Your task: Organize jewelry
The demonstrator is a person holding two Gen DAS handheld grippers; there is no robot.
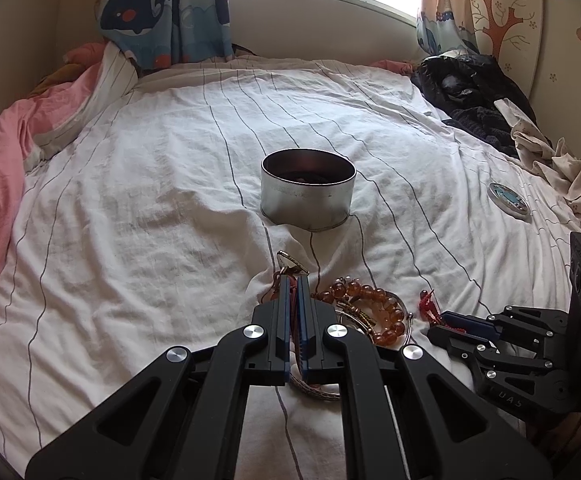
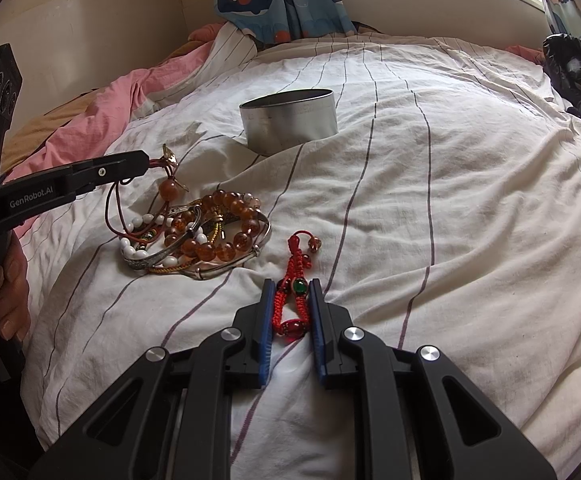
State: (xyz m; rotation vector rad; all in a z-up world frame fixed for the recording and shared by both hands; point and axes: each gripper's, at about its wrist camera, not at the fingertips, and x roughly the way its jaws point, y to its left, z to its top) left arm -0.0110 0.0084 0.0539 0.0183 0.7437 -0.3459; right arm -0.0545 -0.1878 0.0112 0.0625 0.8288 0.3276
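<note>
Pinching a thin red cord (image 2: 158,165) in my left gripper (image 1: 294,284), I keep its jaws closed. My right gripper (image 2: 293,304) stands open around a knotted red bracelet (image 2: 295,280) with glassy beads, near the round metal tin (image 2: 290,120).

I can read "GenRobot.AI" in white letters along the black side of the left tongs (image 2: 148,164), as my right wrist camera sees them. On the body of the right tongs (image 1: 456,322), the left wrist camera shows faint letters "UAS". Nothing else is legible.
</note>
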